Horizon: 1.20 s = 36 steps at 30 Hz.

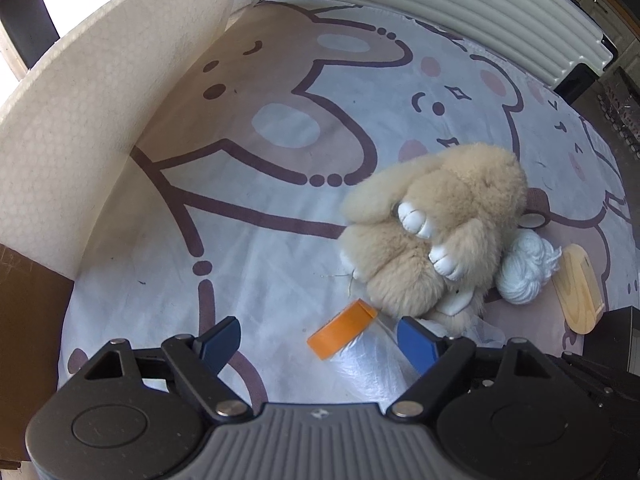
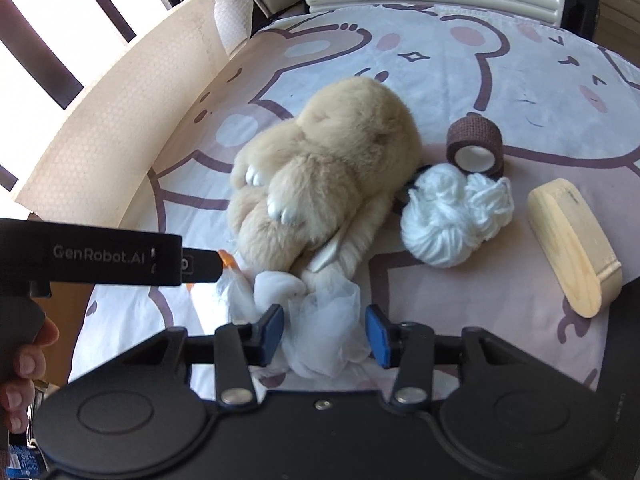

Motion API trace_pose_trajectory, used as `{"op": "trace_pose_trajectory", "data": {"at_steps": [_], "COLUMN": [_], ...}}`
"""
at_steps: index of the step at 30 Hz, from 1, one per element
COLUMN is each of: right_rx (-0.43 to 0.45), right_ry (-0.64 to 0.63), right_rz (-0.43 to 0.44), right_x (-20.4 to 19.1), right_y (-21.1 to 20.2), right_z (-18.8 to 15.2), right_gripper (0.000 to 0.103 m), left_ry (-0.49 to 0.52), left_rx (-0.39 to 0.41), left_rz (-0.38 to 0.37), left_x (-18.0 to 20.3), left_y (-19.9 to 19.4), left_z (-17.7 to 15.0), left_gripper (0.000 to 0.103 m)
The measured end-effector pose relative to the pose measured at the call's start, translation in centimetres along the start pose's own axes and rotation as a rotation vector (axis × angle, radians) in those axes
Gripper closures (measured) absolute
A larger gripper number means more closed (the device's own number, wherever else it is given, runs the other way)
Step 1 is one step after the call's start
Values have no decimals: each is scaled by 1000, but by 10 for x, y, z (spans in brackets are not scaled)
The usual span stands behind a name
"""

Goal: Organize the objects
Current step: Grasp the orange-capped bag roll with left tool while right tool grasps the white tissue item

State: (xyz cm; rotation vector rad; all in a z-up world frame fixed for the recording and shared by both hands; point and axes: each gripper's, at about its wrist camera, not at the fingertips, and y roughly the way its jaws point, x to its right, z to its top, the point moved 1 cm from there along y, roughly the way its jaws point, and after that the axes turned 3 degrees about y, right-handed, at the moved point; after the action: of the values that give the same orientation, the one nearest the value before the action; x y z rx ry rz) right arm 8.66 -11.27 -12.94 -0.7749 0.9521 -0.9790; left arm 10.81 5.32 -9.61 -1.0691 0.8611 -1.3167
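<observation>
Nearest, we record our right hand-held gripper (image 2: 325, 336), its blue pads either side of a crumpled white gauzy cloth (image 2: 320, 320) but not visibly pressing it: released, cloth between the jaws. Our left hand-held gripper (image 1: 320, 342) stands wide and empty over an orange-capped clear container (image 1: 352, 340) lying on its side, wrapped in thin plastic film. Next, a beige plush toy (image 2: 328, 172), long-furred, with white stitched paws, lies touching the cloth. To its right, a soft white yarn ball (image 2: 448, 216), loosely wound; beyond that a brown woven tape roll (image 2: 476, 144) on a white core; further right a smooth oval wooden block (image 2: 572, 252). All rest on a bed (image 1: 280, 208) with a cartoon-bear sheet. At far left stands a cream textured board (image 1: 100, 92). We judge organizing barely begun: everything lies heaped, nothing sorted.
</observation>
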Motion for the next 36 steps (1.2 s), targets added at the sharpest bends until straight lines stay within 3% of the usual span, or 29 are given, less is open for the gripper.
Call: {"op": "trace_pose_trajectory", "data": {"at_steps": [8, 10, 19, 28, 32, 36], "right_rx": [-34, -29, 15, 135, 130, 82], "right_ry": [7, 12, 101, 250, 312, 350], "right_rz": [63, 63, 37, -50, -123, -128], "right_x": [-3, -4, 16, 50, 63, 72], "right_y": [2, -1, -27, -61, -59, -48], "right_z": [-1, 0, -1, -2, -6, -14], "right_gripper": [80, 94, 97, 97, 97, 97], "left_ry": [3, 5, 21, 55, 95, 125], "left_rx": [-12, -17, -28, -57, -74, -81], "left_rz": [-5, -6, 2, 56, 74, 77], "left_x": [2, 4, 16, 27, 31, 34], "left_y": [-1, -1, 0, 8, 13, 18], "left_z": [-1, -3, -8, -18, -22, -25], "left_gripper": [18, 18, 18, 25, 29, 35]}}
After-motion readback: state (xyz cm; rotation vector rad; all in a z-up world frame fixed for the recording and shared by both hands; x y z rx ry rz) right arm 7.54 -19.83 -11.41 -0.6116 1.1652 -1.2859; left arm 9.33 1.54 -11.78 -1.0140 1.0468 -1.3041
